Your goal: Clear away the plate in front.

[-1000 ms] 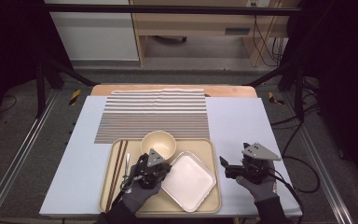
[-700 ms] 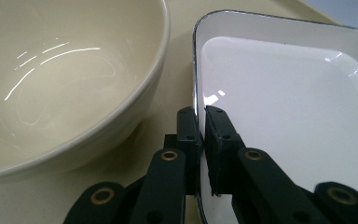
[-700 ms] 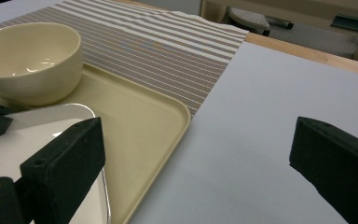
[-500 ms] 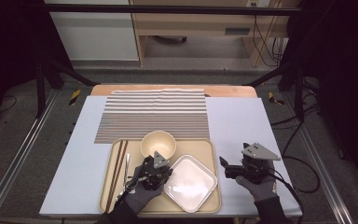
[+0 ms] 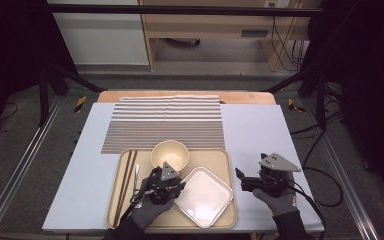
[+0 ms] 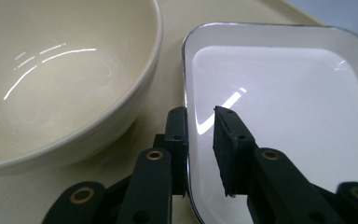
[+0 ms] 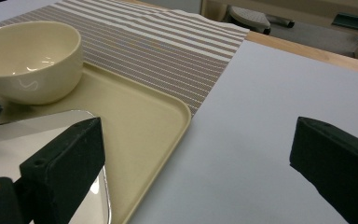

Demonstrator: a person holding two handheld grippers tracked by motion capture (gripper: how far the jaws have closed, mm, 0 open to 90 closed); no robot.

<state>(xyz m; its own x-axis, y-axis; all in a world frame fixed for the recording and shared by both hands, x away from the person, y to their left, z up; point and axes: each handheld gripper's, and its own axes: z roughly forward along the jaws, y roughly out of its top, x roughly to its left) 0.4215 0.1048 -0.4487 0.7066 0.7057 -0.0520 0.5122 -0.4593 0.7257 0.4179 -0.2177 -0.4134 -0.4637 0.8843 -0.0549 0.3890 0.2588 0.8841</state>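
The white square plate (image 5: 203,195) lies flat on the beige tray (image 5: 225,159), turned corner-on, just beside the cream bowl (image 5: 170,154) and not quite touching it. It looks glazed and hard, ceramic or enamel by the shine, so I'd judge it stiff, fairly slick and liable to chip or clatter if dropped; moderate weight, nothing floppy about it. With its broad shallow well, the raised rim is the only place to pinch, one pad inside the lip and one under or outside it, and a grip at an edge will let the far side sag, so a firm hold near the middle of a side seems wisest. The left gripper (image 6: 200,135) sits right there: its jaws straddle the rim with a narrow gap, and they have just been opening, the pads no longer pressing on the lip though it lies between them. Chopsticks (image 5: 125,180) and a slim utensil lie along the tray's left edge. The right gripper (image 5: 246,181) hovers over the pale worktop (image 5: 260,130) right of the tray, jaws wide and empty, with the striped mat (image 5: 165,122) beyond
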